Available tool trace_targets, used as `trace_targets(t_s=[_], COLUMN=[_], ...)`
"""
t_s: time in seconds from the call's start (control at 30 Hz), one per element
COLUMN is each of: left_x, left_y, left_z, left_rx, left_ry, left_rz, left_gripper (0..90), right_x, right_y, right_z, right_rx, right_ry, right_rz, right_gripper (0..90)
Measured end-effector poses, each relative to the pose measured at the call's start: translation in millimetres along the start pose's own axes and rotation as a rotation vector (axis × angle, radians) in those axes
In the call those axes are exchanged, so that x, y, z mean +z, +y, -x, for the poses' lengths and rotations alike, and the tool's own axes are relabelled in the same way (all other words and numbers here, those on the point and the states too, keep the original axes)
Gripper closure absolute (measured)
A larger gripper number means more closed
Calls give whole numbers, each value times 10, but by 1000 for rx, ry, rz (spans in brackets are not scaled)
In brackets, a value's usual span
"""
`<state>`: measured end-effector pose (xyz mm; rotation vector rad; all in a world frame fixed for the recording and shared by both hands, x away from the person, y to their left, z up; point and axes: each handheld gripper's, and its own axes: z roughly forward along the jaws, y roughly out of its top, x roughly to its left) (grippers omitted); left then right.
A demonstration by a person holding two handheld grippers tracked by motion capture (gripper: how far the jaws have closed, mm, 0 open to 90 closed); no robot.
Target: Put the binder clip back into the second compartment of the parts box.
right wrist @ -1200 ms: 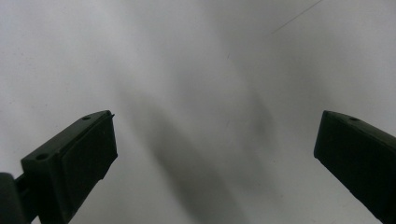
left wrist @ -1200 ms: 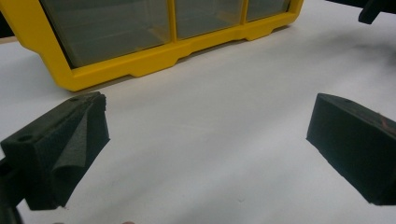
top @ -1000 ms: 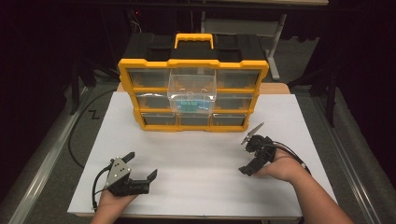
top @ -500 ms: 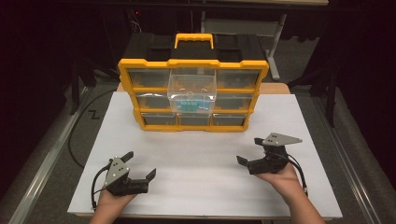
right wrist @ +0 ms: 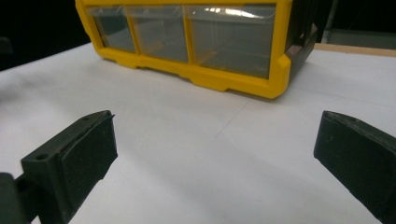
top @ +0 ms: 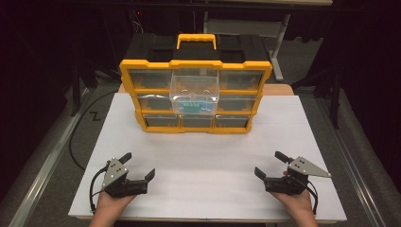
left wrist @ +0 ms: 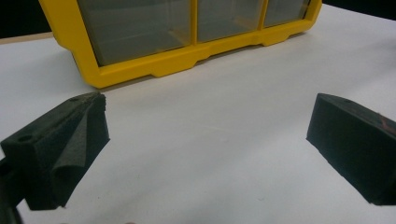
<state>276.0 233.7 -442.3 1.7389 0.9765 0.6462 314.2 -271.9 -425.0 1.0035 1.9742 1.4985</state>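
A yellow organizer box (top: pixel 195 71) with clear drawers stands upright at the back of the white tabletop (top: pixel 203 161). Its middle clear drawer (top: pixel 195 90) is pulled out, and a small teal item (top: pixel 190 105) lies inside. My left gripper (top: pixel 138 164) rests open near the front left edge, held by a hand, with nothing between its jaws. My right gripper (top: pixel 269 163) rests open near the front right edge, also empty. In the left gripper view the organizer (left wrist: pixel 187 42) lies ahead of my left gripper (left wrist: pixel 205 140). The right gripper view shows the organizer's bottom row (right wrist: pixel 210 42) beyond my right gripper (right wrist: pixel 215 154).
A black cable (top: pixel 75 142) loops off the table's left side onto the floor. A metal frame (top: pixel 279 28) stands behind the organizer in the dark. Bare white surface stretches between the grippers and the organizer.
The right gripper has drawn back toward the front right edge and levelled out, its jaws still apart. The left gripper has barely moved.
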Motion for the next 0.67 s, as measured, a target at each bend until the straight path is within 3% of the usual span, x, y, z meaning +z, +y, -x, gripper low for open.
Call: trace_targets(t_s=[0.07, 0.23, 0.43, 0.67], left_x=[12, -2, -35, -57], left_y=[0, -4, -20, -12], left_z=[20, 56, 5, -6], left_rx=[1, 28, -27, -31], left_ry=[0, 0, 1, 5], left_rz=[-5, -17, -2, 5], left_gripper=[2, 2, 2, 2], right_x=[16, 32, 65, 59], right_y=[16, 27, 21, -4], right_z=[21, -15, -41, -6], right_rx=[20, -14, -10, 8], right_ry=[7, 17, 14, -5], right_rz=[16, 12, 3, -3], right_gripper=[1, 1, 1, 1])
